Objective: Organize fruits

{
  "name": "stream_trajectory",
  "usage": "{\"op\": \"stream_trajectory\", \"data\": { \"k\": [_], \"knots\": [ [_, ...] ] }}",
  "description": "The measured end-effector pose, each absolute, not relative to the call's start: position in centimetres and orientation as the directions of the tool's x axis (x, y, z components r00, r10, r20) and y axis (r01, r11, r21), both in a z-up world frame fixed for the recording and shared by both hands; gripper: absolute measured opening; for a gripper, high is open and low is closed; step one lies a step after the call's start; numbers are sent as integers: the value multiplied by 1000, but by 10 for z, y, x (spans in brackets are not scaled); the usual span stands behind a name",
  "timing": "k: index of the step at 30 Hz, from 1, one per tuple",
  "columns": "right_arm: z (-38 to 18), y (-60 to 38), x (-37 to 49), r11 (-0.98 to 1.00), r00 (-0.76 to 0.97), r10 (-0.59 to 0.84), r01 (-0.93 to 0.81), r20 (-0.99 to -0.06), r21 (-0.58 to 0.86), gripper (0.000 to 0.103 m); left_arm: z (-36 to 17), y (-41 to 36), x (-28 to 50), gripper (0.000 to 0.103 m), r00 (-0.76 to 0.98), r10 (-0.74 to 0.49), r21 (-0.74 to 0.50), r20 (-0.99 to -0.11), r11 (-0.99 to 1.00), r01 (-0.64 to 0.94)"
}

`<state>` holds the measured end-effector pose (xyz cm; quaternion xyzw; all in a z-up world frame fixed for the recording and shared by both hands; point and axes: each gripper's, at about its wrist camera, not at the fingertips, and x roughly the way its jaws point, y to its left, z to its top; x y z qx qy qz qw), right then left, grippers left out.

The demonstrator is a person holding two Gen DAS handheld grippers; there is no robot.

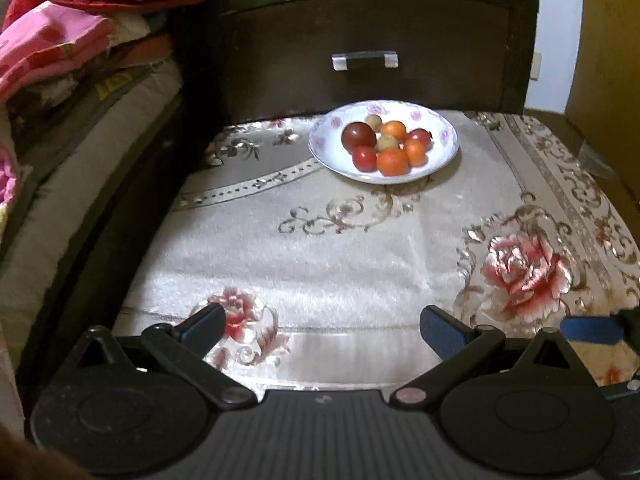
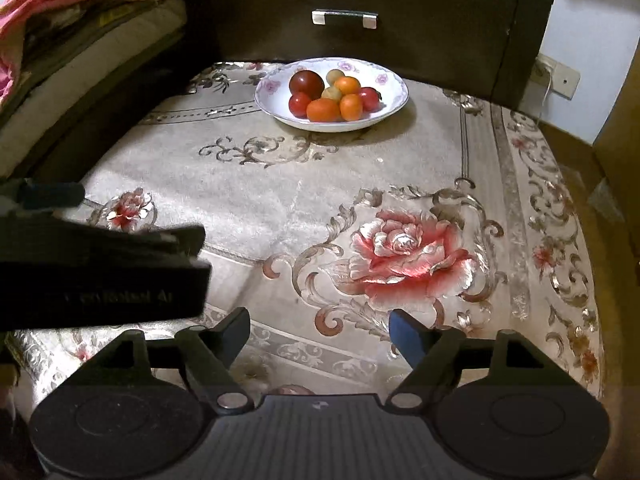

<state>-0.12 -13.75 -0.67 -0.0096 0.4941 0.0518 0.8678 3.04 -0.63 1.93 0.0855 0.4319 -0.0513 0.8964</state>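
Observation:
A white plate with pink flowers on its rim (image 1: 442,128) (image 2: 390,80) stands at the far side of the cloth, in front of a dark drawer. It holds several small fruits: a dark red one (image 1: 359,135) (image 2: 306,83), red ones, orange ones (image 1: 393,161) (image 2: 323,110) and pale yellowish ones. My left gripper (image 1: 322,326) hovers over the near part of the cloth, open, with nothing between its fingers. My right gripper (image 2: 320,330) is also open and empty, well short of the plate. The left gripper's body (image 2: 100,272) shows at the left of the right wrist view.
A floral cloth with red roses (image 2: 400,256) covers the surface. The dark drawer front with a metal handle (image 1: 365,60) (image 2: 345,18) rises behind the plate. Folded bedding and a mattress edge (image 1: 60,80) lie at the left. A wall socket (image 2: 558,76) sits at the right.

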Motion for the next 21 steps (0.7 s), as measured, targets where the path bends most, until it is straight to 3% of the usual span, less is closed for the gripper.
{"op": "stream_trajectory", "data": {
  "k": [21],
  "knots": [
    [-9, -157, 8, 998, 516, 50, 0, -855, 59, 74, 5, 6, 35, 103, 606, 31, 132, -795, 984, 123]
  ]
}}
